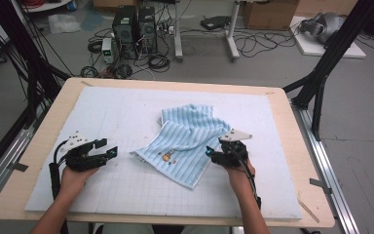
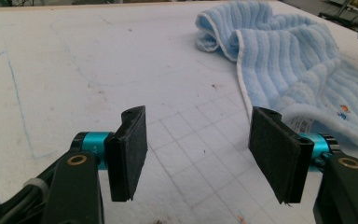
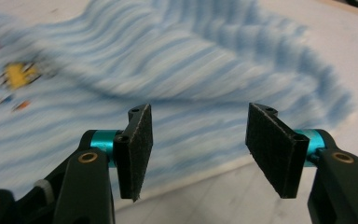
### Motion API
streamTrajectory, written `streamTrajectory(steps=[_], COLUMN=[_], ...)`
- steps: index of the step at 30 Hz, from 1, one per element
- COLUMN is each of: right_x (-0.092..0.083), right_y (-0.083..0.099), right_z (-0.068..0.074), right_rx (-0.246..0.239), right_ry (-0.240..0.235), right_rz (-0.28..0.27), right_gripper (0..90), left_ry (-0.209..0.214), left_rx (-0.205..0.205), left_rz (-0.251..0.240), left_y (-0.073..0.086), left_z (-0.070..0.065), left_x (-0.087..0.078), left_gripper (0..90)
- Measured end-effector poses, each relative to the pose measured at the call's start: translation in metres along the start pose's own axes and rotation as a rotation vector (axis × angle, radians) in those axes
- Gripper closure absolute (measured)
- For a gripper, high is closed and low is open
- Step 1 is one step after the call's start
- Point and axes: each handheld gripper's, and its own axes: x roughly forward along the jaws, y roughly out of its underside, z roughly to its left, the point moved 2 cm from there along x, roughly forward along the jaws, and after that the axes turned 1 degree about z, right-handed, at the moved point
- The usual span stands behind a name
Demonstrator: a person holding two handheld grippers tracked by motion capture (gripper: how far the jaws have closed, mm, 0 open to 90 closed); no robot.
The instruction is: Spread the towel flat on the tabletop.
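White padded matting (image 1: 126, 190), marked with a faint grid, covered the wooden table (image 1: 39, 146), and the floor beyond carried computer towers (image 1: 134, 27) and loose cables. The light-blue striped towel (image 1: 187, 141) lay near the middle of the matting, spread only in part: its near portion was flat, with a small embroidered motif (image 1: 165, 157) facing up, while its far portion remained bunched and folded over on itself. The right gripper (image 1: 216, 150) was positioned at the towel's right edge; in the right gripper view (image 3: 193, 149) its jaws stood apart, with nothing between the pads and the striped cloth lying just beyond them. The left gripper (image 1: 108, 147) hovered over bare matting, well apart from the towel's left corner, its jaws also wide and empty (image 2: 198, 151). Judged from this layout, the work on the towel was at an early to middle stage: neither gripper held the cloth, the crumpled far section had not yet been straightened, and any flattening or folding was left to do.
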Motion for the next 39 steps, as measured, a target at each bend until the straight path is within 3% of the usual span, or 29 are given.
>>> streamTrajectory(steps=[6, 11, 13, 15, 18, 23, 32, 34, 39], right_x=[-0.004, -0.002, 0.001, 0.001, -0.003, -0.017, -0.065, -0.074, -0.080], right_y=[0.015, 0.018, 0.020, 0.023, 0.026, 0.035, 0.067, 0.072, 0.070], right_z=[0.038, 0.077, 0.086, 0.090, 0.087, 0.075, 0.041, 0.034, 0.024], right_rx=[-0.014, -0.136, -0.166, -0.165, -0.172, -0.211, -0.171, -0.130, -0.015], right_ry=[-0.123, -0.269, -0.304, -0.328, -0.378, -0.400, -0.342, -0.317, -0.300], right_rz=[0.021, 0.045, 0.069, 0.081, 0.097, 0.127, 0.183, 0.195, 0.110], right_gripper=[46.0, 50.0, 56.6, 65.0, 82.8, 85.9, 86.5, 81.7, 61.2], left_ry=[-0.025, -0.032, -0.030, -0.031, -0.032, -0.027, -0.024, -0.027, -0.031], left_rx=[0.016, 0.020, 0.022, 0.021, 0.022, 0.014, 0.023, 0.027, 0.024], left_rz=[-0.020, -0.027, -0.024, -0.022, -0.023, -0.024, -0.013, -0.014, -0.014], left_y=[0.006, 0.010, 0.011, 0.012, 0.013, 0.012, 0.013, 0.013, 0.013], left_z=[-0.010, -0.018, -0.019, -0.020, -0.020, -0.019, -0.020, -0.021, -0.020], left_x=[-0.018, -0.027, -0.029, -0.030, -0.030, -0.028, -0.026, -0.026, -0.025], left_gripper=[37.4, 37.5, 37.5, 37.5, 37.5, 37.5, 37.5, 37.5, 37.5])
